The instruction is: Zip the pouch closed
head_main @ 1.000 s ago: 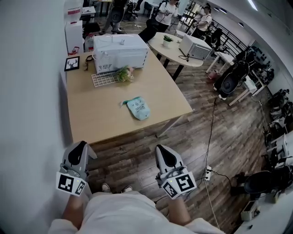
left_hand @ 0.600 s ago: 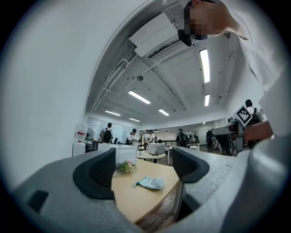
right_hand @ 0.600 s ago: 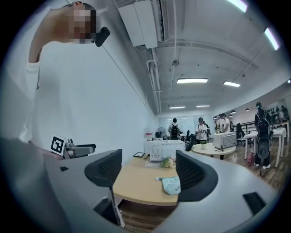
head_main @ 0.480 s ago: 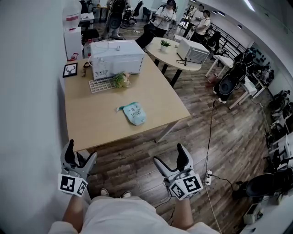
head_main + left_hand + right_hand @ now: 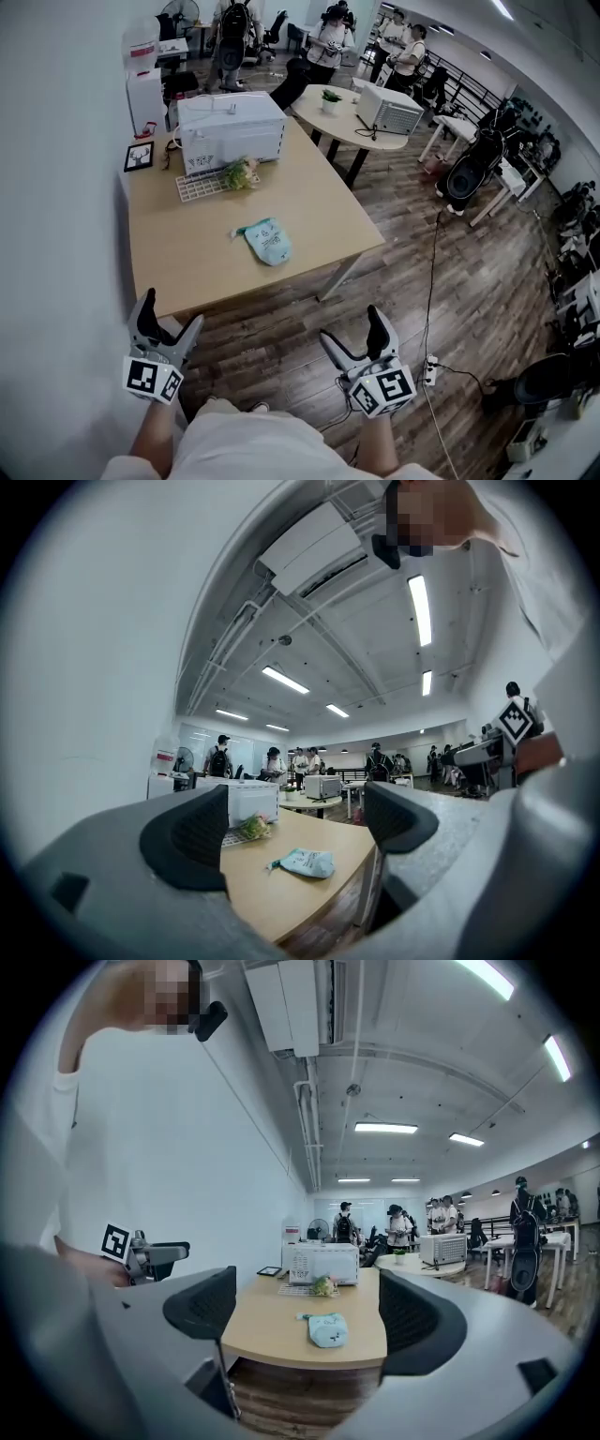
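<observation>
Flat on the wooden table, a bit past the middle toward the near edge: a pale green pouch. Long way set on a slant, from far-left to near-right. Thin end with a little tab pointing toward the left edge; fat round end pointing toward the near right corner. Lying on its own, apart from the other things.

Held low, off the table, on the person's side of the near edge and close to the near left corner: the left gripper. Fingers spread wide, having just been opening, with nothing between them (only the table and the pouch far off, seen through the gap).

Also off the table, over the dark wood floor: the right gripper. Fingers wide too, just been opening, nothing gripped. Both well apart from the pouch.

Along the far edge: a big white box, with a white grid tray just in front and a small bunch of flowers at the tray's right end. Near the far left corner: a small black picture frame. Behind the table: a round table and some people standing (too small to tell more).
</observation>
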The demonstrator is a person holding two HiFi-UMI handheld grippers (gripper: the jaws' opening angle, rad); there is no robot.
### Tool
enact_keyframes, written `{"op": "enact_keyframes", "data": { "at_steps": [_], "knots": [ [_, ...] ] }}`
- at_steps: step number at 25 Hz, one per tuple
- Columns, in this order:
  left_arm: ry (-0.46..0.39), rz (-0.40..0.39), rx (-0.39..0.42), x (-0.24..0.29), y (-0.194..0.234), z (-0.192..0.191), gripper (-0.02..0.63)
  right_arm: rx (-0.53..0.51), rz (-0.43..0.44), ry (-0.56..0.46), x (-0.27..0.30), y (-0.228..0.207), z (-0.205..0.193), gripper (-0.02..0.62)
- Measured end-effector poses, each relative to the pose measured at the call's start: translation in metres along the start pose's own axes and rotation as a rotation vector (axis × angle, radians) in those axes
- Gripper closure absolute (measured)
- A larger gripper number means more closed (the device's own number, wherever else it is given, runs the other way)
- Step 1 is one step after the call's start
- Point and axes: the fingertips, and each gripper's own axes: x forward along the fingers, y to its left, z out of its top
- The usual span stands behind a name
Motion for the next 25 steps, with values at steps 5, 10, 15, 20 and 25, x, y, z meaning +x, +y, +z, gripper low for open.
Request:
{"op": "enact_keyframes", "data": {
  "at_steps": [5, 10, 15, 20, 25],
  "knots": [
    [0.073, 0.013, 0.007, -0.012, -0.003, -0.024, 0.160, 0.041, 0.023, 0.025, 0.011, 0.000, -0.020, 0.141],
    [0.114, 0.053, -0.018, -0.017, 0.013, -0.047, 0.160, 0.022, 0.068, 0.067, 0.032, 0.006, -0.029, 0.141],
    [0.116, 0.034, -0.053, 0.021, 0.020, -0.061, 0.160, 0.003, 0.083, 0.092, 0.065, -0.003, -0.030, 0.141],
    [0.123, -0.005, -0.056, 0.086, 0.042, -0.074, 0.160, 0.003, 0.077, 0.102, 0.123, -0.027, -0.030, 0.141],
    [0.137, -0.016, -0.071, 0.150, 0.078, -0.088, 0.160, 0.001, 0.094, 0.123, 0.199, -0.047, -0.025, 0.141]
  ]
}}
